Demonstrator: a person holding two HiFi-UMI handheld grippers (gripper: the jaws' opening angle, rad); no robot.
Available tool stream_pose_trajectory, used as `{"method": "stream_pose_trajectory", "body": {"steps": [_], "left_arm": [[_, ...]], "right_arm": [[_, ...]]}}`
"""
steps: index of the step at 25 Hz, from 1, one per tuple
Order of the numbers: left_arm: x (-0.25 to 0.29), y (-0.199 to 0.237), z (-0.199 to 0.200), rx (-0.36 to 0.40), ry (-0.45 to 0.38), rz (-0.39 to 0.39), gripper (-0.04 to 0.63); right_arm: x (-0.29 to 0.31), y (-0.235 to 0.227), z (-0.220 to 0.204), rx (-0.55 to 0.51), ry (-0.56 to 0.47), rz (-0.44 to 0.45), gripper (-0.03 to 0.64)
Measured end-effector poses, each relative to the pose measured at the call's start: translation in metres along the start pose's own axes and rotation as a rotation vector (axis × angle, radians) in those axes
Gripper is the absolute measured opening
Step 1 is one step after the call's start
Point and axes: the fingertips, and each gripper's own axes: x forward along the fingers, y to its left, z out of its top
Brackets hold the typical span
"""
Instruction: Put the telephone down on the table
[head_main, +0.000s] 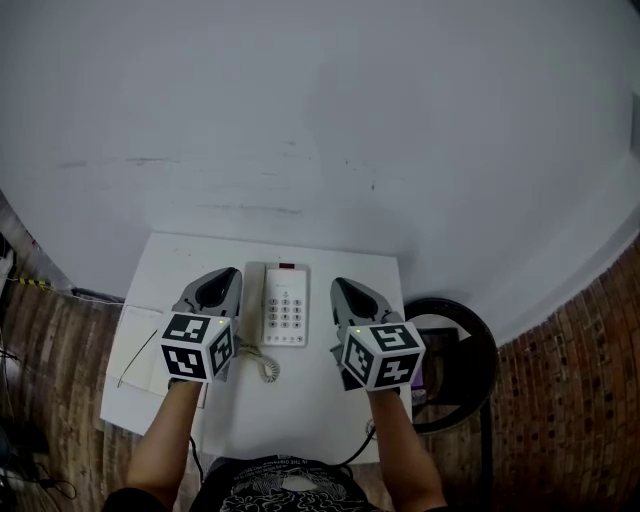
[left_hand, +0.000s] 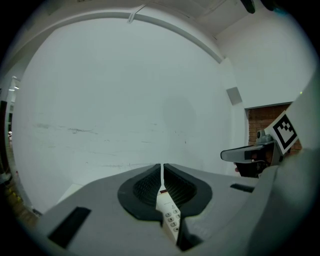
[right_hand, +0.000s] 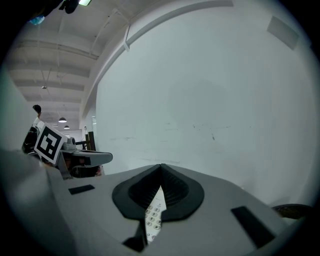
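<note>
A plain white wall (head_main: 320, 120) rises behind a small white square table (head_main: 330, 410). At the left, the grey left gripper (head_main: 226, 276) has its jaws pressed together on nothing, just beside the flat white push-button telephone (head_main: 285, 305). The telephone lies at the table's middle, its long axis running from the person to the wall and its display end pointing wallward. On its right, the grey right gripper (head_main: 340, 286) is likewise closed and empty.
</note>
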Motion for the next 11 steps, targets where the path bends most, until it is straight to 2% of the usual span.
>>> {"method": "stream_pose_trajectory", "body": {"steps": [11], "left_arm": [[0.0045, 0.0000, -0.0051, -0.002, 0.016, -0.005, 0.025]], "right_arm": [[0.0021, 0.0016, -0.0051, -0.002, 0.009, 0.006, 0.003]]}}
